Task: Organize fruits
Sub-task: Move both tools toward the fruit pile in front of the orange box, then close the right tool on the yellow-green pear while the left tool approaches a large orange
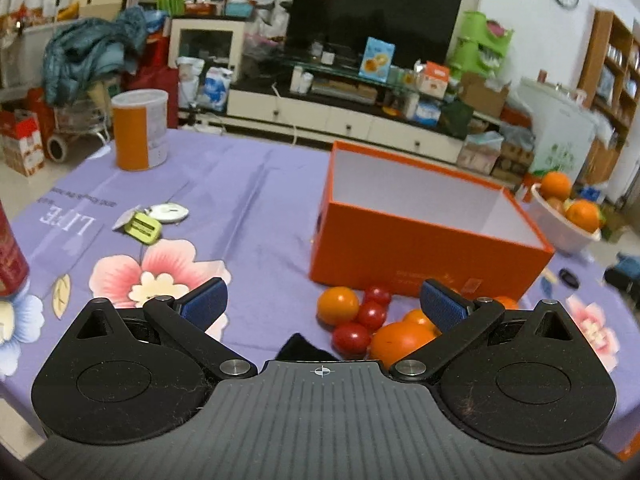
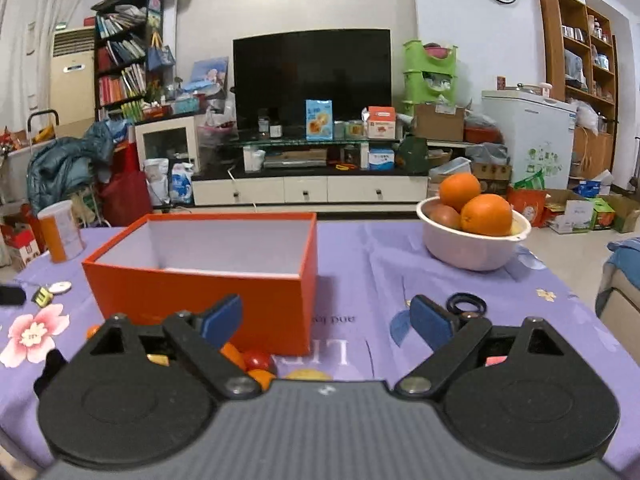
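Left tool (image 1: 323, 306) hovers low over the purple floral-cloth tabletop (image 1: 248, 200), blue-padded fingers spread wide apart, nothing between them; right tool (image 2: 326, 320) likewise spread wide, empty, facing the open orange cardboard box w/ white inside (image 2: 208, 280); box interior looks bare as far as visible.

Loose fruit sits in a cluster on the cloth just in front of the box's near wall, in left wrist view: a small round orange (image 1: 338, 305), three red cherry tomatoes (image 1: 371, 314) touching one another, and a larger orange (image 1: 400, 340) nearest the camera, partly behind the left tool's right finger; more orange fruit behind that finger, count unclear.

White plastic bowl (image 2: 472, 252) stands to the right of the box, well apart, holding two big oranges (image 2: 486, 214) and a reddish-brown fruit; black ring (image 2: 466, 304) lies on the cloth nearer the right tool.

Far left of the tabletop: orange-and-white cylindrical canister w/ clear lid (image 1: 139, 130); yellow-green tape measure (image 1: 145, 227) beside a small white disc.
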The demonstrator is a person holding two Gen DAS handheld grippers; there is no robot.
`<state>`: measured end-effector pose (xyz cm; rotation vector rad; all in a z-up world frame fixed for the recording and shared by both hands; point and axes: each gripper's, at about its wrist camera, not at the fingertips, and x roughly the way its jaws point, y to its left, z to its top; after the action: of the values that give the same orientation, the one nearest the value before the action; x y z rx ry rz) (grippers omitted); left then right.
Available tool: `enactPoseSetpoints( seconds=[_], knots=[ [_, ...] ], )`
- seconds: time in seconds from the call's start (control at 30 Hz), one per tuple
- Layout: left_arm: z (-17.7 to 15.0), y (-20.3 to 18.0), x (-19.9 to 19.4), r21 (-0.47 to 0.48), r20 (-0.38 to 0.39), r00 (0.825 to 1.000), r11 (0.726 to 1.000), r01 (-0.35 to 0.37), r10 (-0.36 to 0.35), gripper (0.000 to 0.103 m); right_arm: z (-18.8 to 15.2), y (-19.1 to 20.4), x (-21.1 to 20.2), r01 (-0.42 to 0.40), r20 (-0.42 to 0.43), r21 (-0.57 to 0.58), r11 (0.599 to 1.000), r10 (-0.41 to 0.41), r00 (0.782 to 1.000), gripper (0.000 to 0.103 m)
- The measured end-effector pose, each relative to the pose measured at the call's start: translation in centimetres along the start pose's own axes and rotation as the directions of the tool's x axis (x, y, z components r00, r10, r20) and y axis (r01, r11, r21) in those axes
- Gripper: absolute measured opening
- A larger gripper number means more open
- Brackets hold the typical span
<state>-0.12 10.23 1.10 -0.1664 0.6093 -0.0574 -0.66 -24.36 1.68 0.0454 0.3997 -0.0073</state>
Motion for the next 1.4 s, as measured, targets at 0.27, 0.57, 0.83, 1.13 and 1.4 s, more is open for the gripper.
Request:
enactPoseSetpoints(
  seconds=[0.27,0.57,0.83,1.13,1.4],
  knots=[
    [-1.2,-3.0,1.6,0.123,-0.050,0.999,0.992,0.012,-0.006,0.082,-2.5,-0.1,2.0,-0.052,-0.032,-0.043,0.998,0.050,0.998,0.091],
    [-2.5,-4.8,2.3,0.232,-0.089,0.994,0.970,0.077,-0.058,0.082,-3.8,-1.2,3.7,-0.047,-0.156,0.047,0.998,0.054,0.986,0.091],
    [-2.6,-4.4,2.3,0.220,-0.113,0.991,0.971,0.096,-0.072,0.082,-4.1,-1.1,3.6,-0.035,-0.187,0.017,0.999,0.037,0.982,0.091],
    [-2.7,-4.1,2.2,0.207,-0.118,0.990,0.973,0.099,-0.075,0.082,-4.3,0.1,4.4,-0.034,-0.214,-0.027,0.999,0.028,0.976,0.090],
    [-2.9,-4.3,2.5,0.213,-0.137,0.988,0.971,0.106,-0.078,0.082,-4.7,-0.6,5.5,-0.073,-0.280,0.032,0.997,0.079,0.957,0.069]
  ],
)
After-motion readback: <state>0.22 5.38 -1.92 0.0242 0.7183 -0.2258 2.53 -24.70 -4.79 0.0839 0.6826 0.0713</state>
